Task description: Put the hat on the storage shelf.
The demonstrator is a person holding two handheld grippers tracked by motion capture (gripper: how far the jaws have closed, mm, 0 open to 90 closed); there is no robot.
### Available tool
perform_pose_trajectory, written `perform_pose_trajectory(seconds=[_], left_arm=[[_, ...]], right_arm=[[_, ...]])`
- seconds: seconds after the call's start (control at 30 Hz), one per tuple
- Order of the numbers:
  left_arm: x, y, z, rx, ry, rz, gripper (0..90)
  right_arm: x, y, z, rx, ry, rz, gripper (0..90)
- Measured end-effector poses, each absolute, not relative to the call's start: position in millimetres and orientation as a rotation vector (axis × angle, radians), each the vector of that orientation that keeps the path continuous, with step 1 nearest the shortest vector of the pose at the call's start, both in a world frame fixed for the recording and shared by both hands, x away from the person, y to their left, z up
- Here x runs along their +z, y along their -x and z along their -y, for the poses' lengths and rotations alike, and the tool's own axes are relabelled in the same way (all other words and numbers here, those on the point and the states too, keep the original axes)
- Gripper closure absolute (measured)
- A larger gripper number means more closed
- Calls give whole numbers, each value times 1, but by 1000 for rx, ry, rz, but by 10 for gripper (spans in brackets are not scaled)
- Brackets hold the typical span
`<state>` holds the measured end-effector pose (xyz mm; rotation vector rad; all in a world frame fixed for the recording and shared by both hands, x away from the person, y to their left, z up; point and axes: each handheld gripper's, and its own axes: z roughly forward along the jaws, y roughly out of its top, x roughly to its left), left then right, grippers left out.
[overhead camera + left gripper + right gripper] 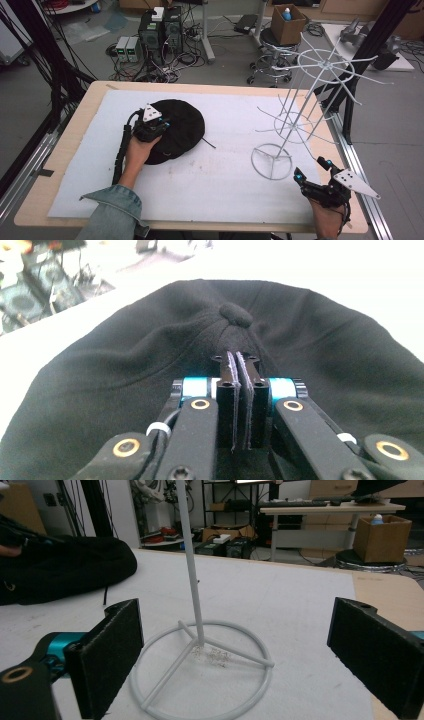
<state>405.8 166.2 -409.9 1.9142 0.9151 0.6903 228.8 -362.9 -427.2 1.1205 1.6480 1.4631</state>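
A black, soft fabric cap [177, 130] with a small button at its crown lies on the white foam sheet [225, 175] that covers the pale wooden surface [90, 107], left of centre and towards the far side. The left hand-held gripper [162, 125] rests on top of the cap, held by a hand [137, 152] in a denim sleeve [112, 210]. In the left gripper view its two jaws stand pressed together just short of the crown button [236, 315], with a fold of the black fabric [239, 347] bunched up between the tips, so it pinches the cap.

To the right stands a white wire rack [300, 110], with a ring-shaped base [271, 161], a thin upright pole and spokes fanning out at two levels. The right hand-held gripper [315, 170] sits at the near right corner of the surface, just near of the rack's base. In the right gripper view its jaws are spread wide, one on each side of the ring base [200, 672] and pole [190, 555], touching neither, with nothing between the pads [112, 655].

Beyond the far edge of the surface are computer towers [160, 30], tangled cables, a stool and a brown cardboard box [287, 25] on the floor.
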Motion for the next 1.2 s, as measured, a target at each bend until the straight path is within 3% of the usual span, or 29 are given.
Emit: perform_pose_trajectory(seconds=[0.1, 0.3, 0.87, 1.2], left_arm=[[-397, -401, -171, 693, -1828, -858, 870], [-373, -395, -171, 690, -1808, -797, 871], [-375, -401, -172, 638, -1814, -841, 869], [-339, -386, -180, 642, -1710, -781, 873]], right_arm=[[-427, -229, 364, 1466, -1128, -1642, 69], [-427, -228, 363, 1466, -1128, -1641, 69], [-427, -228, 366, 1469, -1126, -1635, 69], [-427, -228, 365, 1471, -1135, -1635, 69]])
